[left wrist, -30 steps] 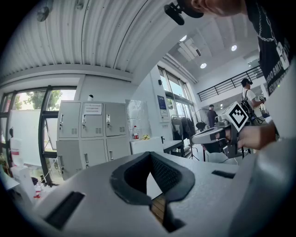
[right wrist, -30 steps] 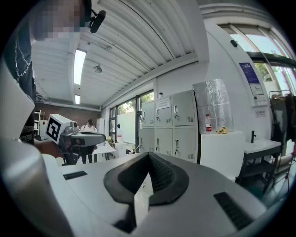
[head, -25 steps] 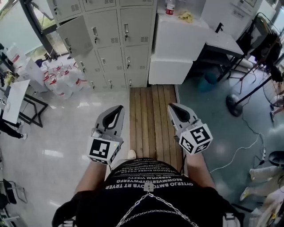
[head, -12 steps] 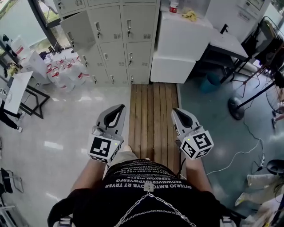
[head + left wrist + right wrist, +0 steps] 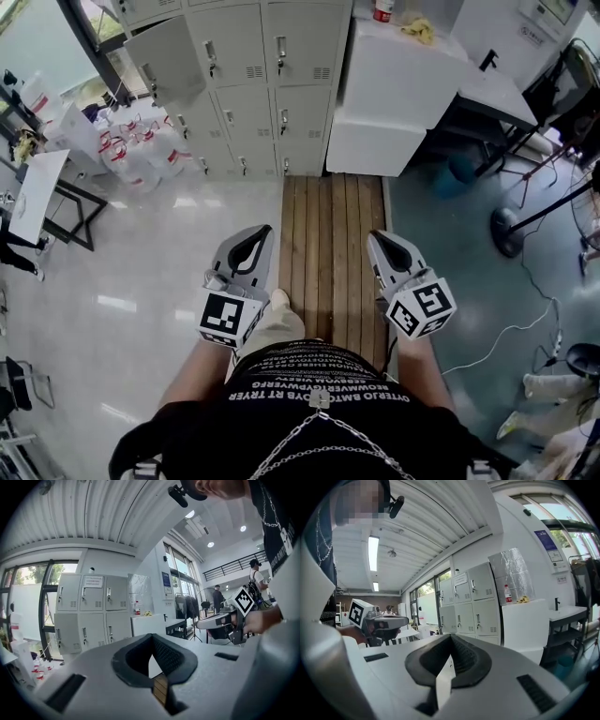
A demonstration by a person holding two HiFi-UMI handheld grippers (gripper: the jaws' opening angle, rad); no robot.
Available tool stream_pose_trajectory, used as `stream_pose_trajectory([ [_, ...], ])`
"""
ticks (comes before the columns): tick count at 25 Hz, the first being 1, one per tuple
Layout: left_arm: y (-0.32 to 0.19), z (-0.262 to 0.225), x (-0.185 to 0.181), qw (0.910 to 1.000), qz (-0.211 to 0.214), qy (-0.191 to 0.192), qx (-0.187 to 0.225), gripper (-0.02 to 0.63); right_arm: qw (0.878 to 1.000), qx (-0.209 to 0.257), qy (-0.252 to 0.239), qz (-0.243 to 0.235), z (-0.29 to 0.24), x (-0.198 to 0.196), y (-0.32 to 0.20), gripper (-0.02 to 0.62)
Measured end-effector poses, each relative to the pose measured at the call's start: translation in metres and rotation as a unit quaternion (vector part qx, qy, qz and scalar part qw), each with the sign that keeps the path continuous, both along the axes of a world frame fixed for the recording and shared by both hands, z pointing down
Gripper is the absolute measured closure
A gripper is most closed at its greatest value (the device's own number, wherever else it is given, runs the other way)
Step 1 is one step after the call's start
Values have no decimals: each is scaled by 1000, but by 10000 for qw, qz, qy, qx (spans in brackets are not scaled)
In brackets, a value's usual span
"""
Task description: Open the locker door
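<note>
The bank of pale grey lockers (image 5: 258, 84) stands against the far wall, a few steps ahead of me. One locker door (image 5: 167, 58) in its left column hangs open, and the other doors look closed. My left gripper (image 5: 251, 232) and right gripper (image 5: 380, 237) are held at waist height, pointing toward the lockers and well short of them. Both are shut with nothing between the jaws. In the left gripper view the lockers (image 5: 89, 616) show beyond the left gripper (image 5: 151, 637). The right gripper view has the lockers (image 5: 471, 602) above the right gripper (image 5: 450, 637).
A strip of wooden planks (image 5: 328, 234) runs from my feet to the lockers. A white cabinet (image 5: 398, 84) stands to the right of them, and large water bottles (image 5: 141, 155) sit to the left. A table (image 5: 28, 202) is at far left, a fan stand (image 5: 511, 230) and floor cable at right.
The person has stepped toward the lockers, which now look slightly larger and further right. A shoe shows between the grippers. Both grippers stayed shut and sit lower in the view.
</note>
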State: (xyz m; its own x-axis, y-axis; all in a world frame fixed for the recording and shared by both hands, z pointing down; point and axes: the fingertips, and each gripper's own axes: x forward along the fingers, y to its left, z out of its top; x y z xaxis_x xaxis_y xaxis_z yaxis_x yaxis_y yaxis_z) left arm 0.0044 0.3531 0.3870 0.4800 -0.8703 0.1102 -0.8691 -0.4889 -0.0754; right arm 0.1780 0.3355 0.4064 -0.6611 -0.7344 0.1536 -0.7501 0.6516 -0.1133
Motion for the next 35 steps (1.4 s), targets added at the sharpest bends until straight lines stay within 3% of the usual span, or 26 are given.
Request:
stream_pose_trajectory([
  [7,-73,9,-40,9999,-61,140,-39,607,9991,-24,249,-357,2,-63,-65,600],
  [15,-132,9,-63,9993,293,222,33,607,9991,97,217,-351,-16,-102,-125,600],
  [24,-181,37,-70,9982,374,322,-340,607,9992,-218,333,-16,3,-95,-155,600],
  [30,-222,38,-29,9962,771,252,-307,607,9985,-466,249,124,28,-68,-204,600],
  [35,-264,37,-28,9975,542,186,-406,607,9989,-435,122,-126,30,-73,-259,600],
])
